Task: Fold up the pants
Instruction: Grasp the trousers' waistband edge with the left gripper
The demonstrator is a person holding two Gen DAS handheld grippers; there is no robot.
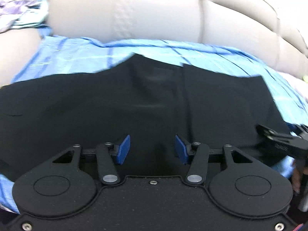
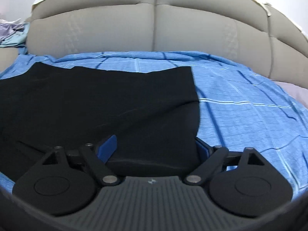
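Black pants [image 1: 96, 107] lie spread on a blue sheet [image 1: 73, 57]. My left gripper [image 1: 152, 150] is open just over the pants' near part, its blue pads [image 1: 123, 150] apart with black cloth below them. In the right wrist view the pants [image 2: 96, 100] fill the left and middle. My right gripper [image 2: 156, 150] is open, and the pants' near right edge lies between its blue pads [image 2: 107, 148]. The right gripper also shows at the right edge of the left wrist view [image 1: 284, 138].
A grey padded sofa back [image 2: 154, 25] rises behind the blue sheet [image 2: 240, 105]. A pile of purple and pale green cloth [image 2: 11, 32] lies at the far left, also in the left wrist view [image 1: 19, 13].
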